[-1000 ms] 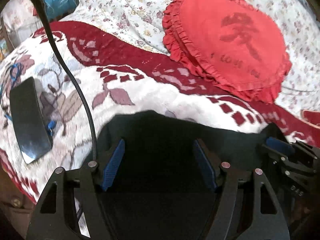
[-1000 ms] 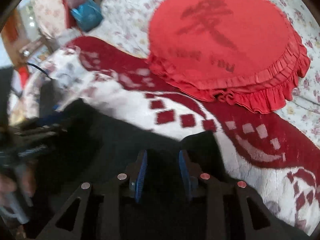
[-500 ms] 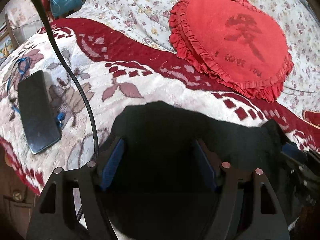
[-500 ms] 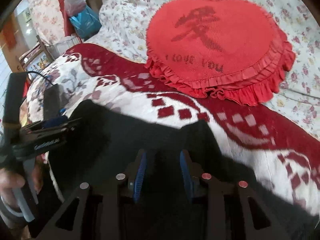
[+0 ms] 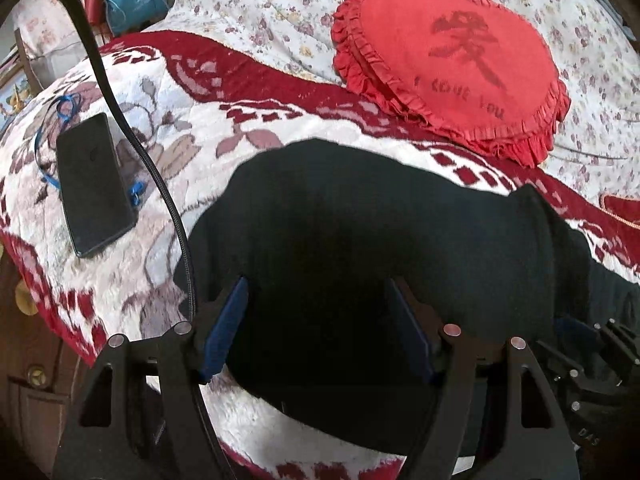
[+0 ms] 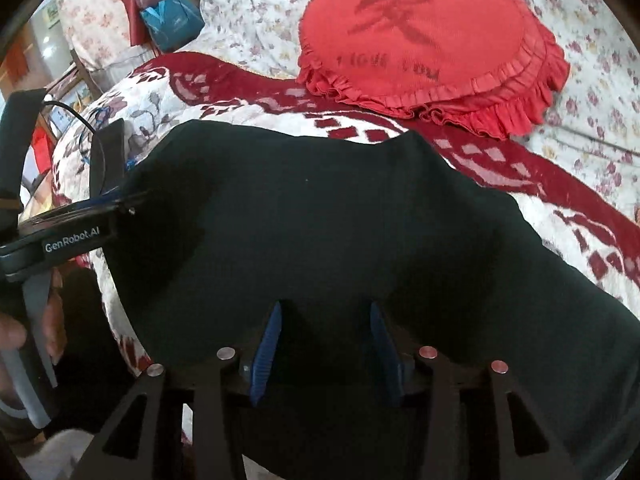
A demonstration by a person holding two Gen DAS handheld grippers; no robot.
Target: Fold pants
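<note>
Black pants (image 5: 360,220) lie folded on the red and white blanket (image 5: 168,160); they also fill the right wrist view (image 6: 320,220). My left gripper (image 5: 316,320) is open, its blue pads standing apart over the near edge of the pants. My right gripper (image 6: 326,344) is partly open, its blue pads a short way apart over the pants, with nothing gripped. The left gripper's body shows at the left of the right wrist view (image 6: 72,236).
A red heart-shaped frilled cushion (image 5: 452,64) lies beyond the pants on a floral sheet (image 5: 260,12). A black phone (image 5: 94,184) with a blue cord lies left of the pants. A black cable (image 5: 132,128) crosses the blanket. The bed edge is near left.
Both grippers have drawn back toward me, so more of the pants and blanket shows. The right gripper's pads have opened wider. The left gripper has stayed open.
</note>
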